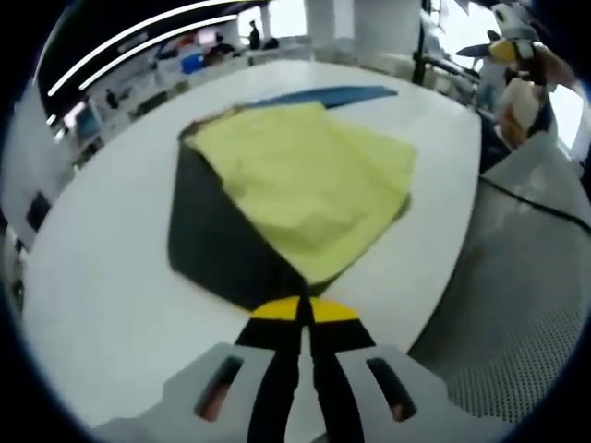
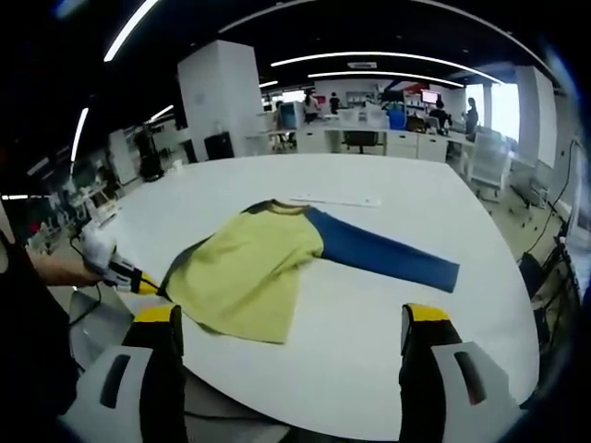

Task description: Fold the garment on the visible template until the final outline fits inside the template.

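A yellow garment [image 1: 305,175] with a blue sleeve [image 1: 323,95] lies on the white table, folded over a dark template [image 1: 212,240] that shows along its left side. My left gripper [image 1: 300,309] is shut, its yellow tips pinched together on the garment's near corner. In the right gripper view the garment [image 2: 249,268] lies mid-table with its blue sleeve [image 2: 383,254] stretched out to the right. A gloved hand [image 2: 97,247] holds the left gripper [image 2: 138,281] at the garment's left edge. My right gripper [image 2: 292,318] is wide open above the near table edge, holding nothing.
The round white table [image 2: 388,341] ends close to both grippers. A thin white strip [image 2: 332,199] lies beyond the garment. A grey mesh chair [image 1: 517,369] and a black cable [image 1: 536,208] sit off the table's edge. Desks and chairs fill the room behind.
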